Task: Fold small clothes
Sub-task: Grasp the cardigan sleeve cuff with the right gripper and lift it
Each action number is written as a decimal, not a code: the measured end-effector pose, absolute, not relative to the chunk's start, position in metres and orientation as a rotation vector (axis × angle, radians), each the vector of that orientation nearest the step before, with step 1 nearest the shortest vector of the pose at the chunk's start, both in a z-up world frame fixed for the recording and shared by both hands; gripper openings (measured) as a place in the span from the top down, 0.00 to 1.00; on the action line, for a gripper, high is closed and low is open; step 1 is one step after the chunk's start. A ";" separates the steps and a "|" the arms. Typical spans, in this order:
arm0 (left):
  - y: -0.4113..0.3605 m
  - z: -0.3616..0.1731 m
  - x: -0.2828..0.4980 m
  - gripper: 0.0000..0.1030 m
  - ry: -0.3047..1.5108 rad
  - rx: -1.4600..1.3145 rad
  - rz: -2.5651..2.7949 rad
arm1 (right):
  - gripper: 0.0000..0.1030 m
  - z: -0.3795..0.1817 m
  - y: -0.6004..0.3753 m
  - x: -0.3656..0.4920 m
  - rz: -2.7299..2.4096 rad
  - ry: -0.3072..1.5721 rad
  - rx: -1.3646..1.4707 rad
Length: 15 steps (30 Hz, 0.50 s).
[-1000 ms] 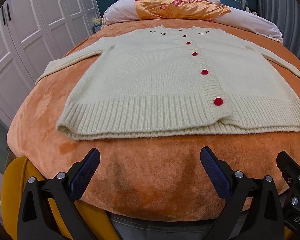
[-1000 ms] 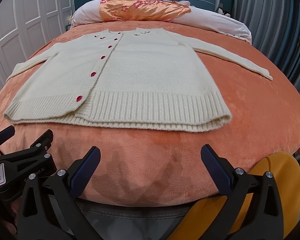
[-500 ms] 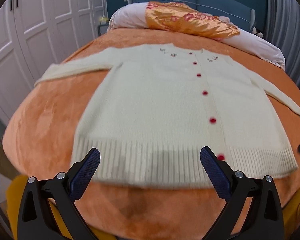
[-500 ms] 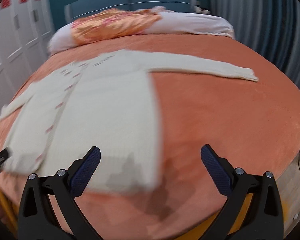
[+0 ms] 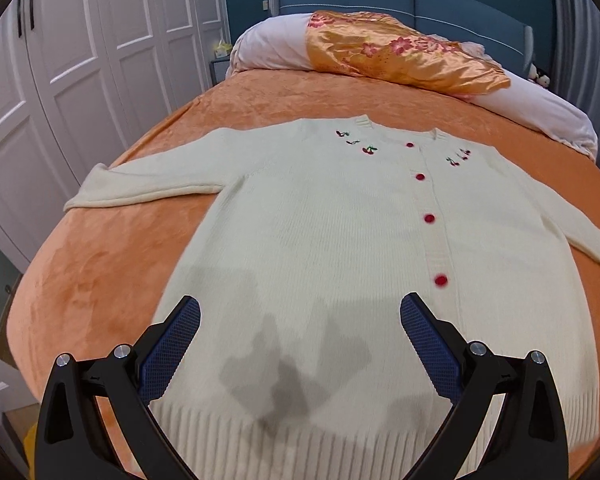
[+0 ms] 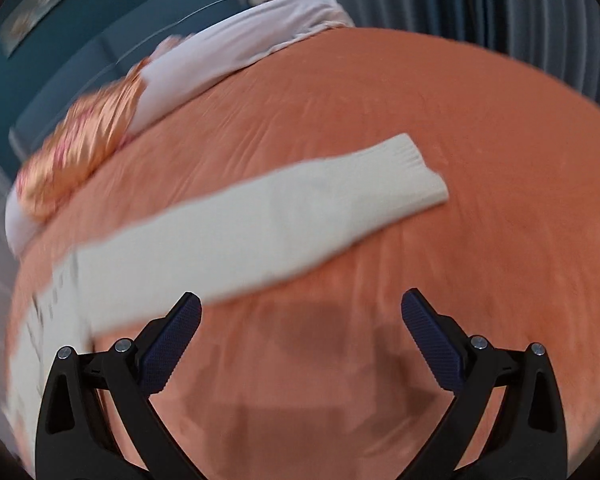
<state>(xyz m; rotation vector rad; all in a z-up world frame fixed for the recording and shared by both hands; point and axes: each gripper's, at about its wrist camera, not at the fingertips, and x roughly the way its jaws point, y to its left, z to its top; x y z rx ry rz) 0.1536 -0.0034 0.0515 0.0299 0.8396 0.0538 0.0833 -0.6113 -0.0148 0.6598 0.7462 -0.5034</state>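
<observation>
- Cardigan, cream with red buttons, lies spread flat and face up on the orange bedspread, both sleeves stretched out to the sides; nothing is folded yet.
- A second ago both grippers hung back off the near edge of the bed, short of the hem; now each has travelled forward and higher over the fabric.
- The left gripper now hangs above the lower body of the cardigan, its fingers set wide with nothing between them; the ribbed hem lies below and behind the fingertips, and the button strip runs ahead of the right finger.
- The right gripper has swung off to the side: ahead of its fingers, also spread wide and empty, lies the outstretched sleeve, cuff pointing up and to the right. This view is blurred by motion, so fine detail is lost.
- Bare bedspread sits directly between the right fingers; the sleeve is just beyond the left fingertip.
- Judging from this, the approach is under way and the sleeve looks like the first part to be taken and folded inward, while the left gripper is placed to steady or take the body.
- Pillows lie well ahead, out of the way.
</observation>
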 end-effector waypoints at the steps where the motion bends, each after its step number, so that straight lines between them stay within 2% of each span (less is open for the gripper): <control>1: -0.004 0.050 0.157 0.05 0.840 0.031 0.061 | 0.05 -0.021 -0.624 0.090 -0.511 0.739 0.719; 3: -0.006 0.046 0.168 0.05 0.842 0.034 0.067 | 0.07 -0.031 -0.643 0.099 -0.519 0.727 0.797; 5: -0.007 0.041 0.177 0.05 0.850 0.037 0.067 | 0.21 -0.041 -0.656 0.107 -0.540 0.719 0.869; 6: -0.008 0.038 0.181 0.05 0.853 0.039 0.066 | 0.35 -0.044 -0.659 0.109 -0.546 0.721 0.889; 8: -0.008 0.035 0.188 0.05 0.856 0.045 0.071 | 0.44 -0.048 -0.667 0.116 -0.576 0.717 0.920; 10: -0.005 0.032 0.192 0.05 0.859 0.039 0.071 | 0.77 -0.042 -0.665 0.130 -0.562 0.710 0.918; 11: -0.002 0.032 0.193 0.05 0.857 0.035 0.074 | 0.86 -0.037 -0.659 0.138 -0.551 0.711 0.913; 12: 0.000 0.031 0.195 0.05 0.855 0.030 0.078 | 0.90 -0.023 -0.648 0.148 -0.526 0.685 0.896; 15: 0.008 0.030 0.202 0.05 0.849 0.017 0.089 | 0.92 0.022 -0.607 0.178 -0.377 0.597 0.804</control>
